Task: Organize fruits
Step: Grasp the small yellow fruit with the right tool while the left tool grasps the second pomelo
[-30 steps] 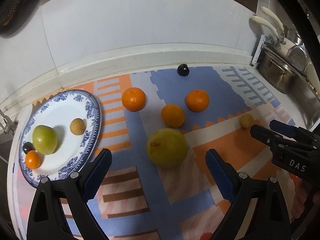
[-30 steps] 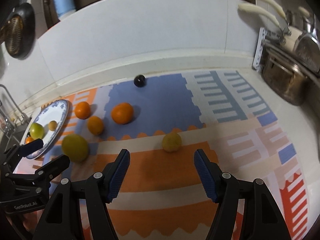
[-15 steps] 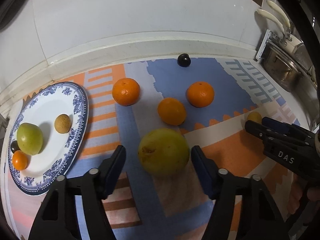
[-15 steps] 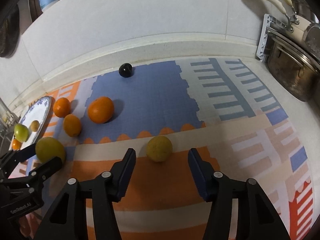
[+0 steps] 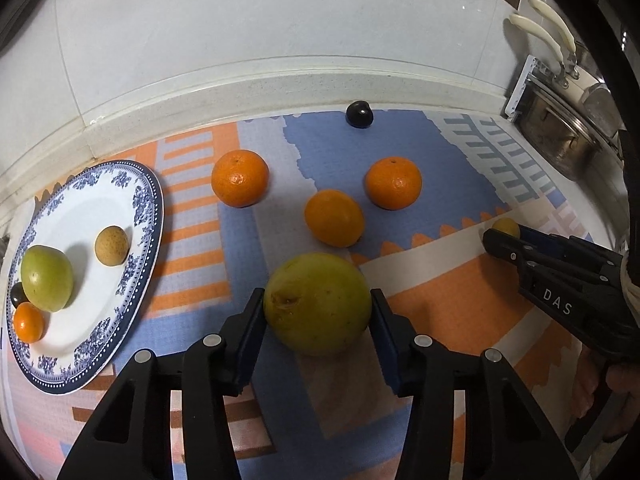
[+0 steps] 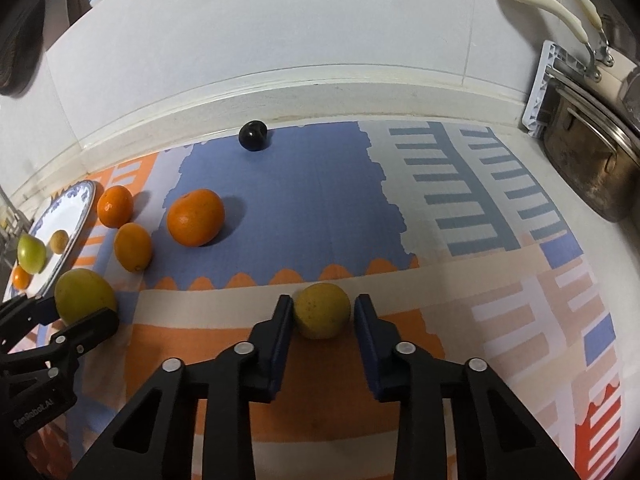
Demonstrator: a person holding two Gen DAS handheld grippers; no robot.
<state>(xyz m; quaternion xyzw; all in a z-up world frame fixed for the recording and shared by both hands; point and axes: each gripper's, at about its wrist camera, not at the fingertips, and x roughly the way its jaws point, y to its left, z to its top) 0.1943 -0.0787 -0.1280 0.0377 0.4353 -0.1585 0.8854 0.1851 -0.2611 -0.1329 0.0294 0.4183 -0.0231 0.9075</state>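
Observation:
My left gripper (image 5: 318, 314) is closed onto a large yellow-green fruit (image 5: 318, 303) that rests on the mat; both pads touch its sides. It also shows in the right wrist view (image 6: 84, 295). My right gripper (image 6: 322, 314) straddles a small yellow fruit (image 6: 322, 310); the left pad touches it, the right pad stands a sliver off. Three oranges (image 5: 240, 177) (image 5: 334, 217) (image 5: 393, 183) and a dark plum (image 5: 359, 114) lie on the mat. A blue-rimmed plate (image 5: 144, 216) at left holds a green fruit (image 5: 46, 278), a tan fruit (image 5: 111, 245), a small orange (image 5: 28, 322) and a dark fruit.
A patterned mat (image 6: 320, 184) covers the counter. A raised white ledge and wall (image 5: 280, 80) run along the back. A metal pot (image 6: 588, 168) and cream-handled utensils (image 6: 560, 4) stand at the right.
Both grippers moved forward and narrowed. The left now has the large yellow-green fruit between its pads; the right now has the small yellow fruit between its fingers.

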